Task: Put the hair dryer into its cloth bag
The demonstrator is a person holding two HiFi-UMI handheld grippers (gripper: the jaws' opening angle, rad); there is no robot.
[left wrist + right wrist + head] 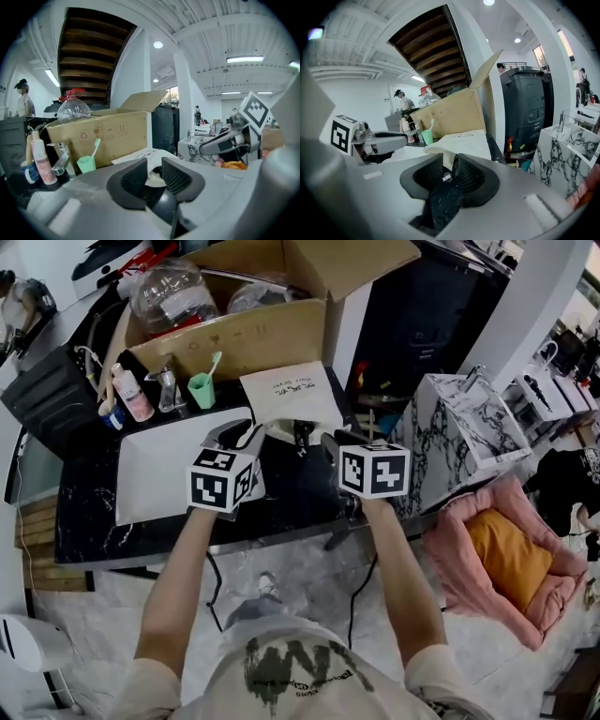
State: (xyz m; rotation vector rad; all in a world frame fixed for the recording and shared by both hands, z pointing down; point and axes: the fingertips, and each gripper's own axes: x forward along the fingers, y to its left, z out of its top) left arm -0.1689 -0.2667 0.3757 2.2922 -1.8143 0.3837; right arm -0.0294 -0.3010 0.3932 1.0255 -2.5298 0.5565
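The cloth bag [292,395] is laid at upper centre on the black counter [84,521], and its near edge is gripped by both tools: white cloth is pinched in the left gripper [153,174] and in the right gripper [450,169], whose jaws are nearly together. A dark shape at the mouth, centre frame, is taken for the hair dryer [302,435]. The mouth should be pulled wide and evenly. The bag's two printed lines cannot be read; handling symbols are stamped on the cardboard box [234,338]
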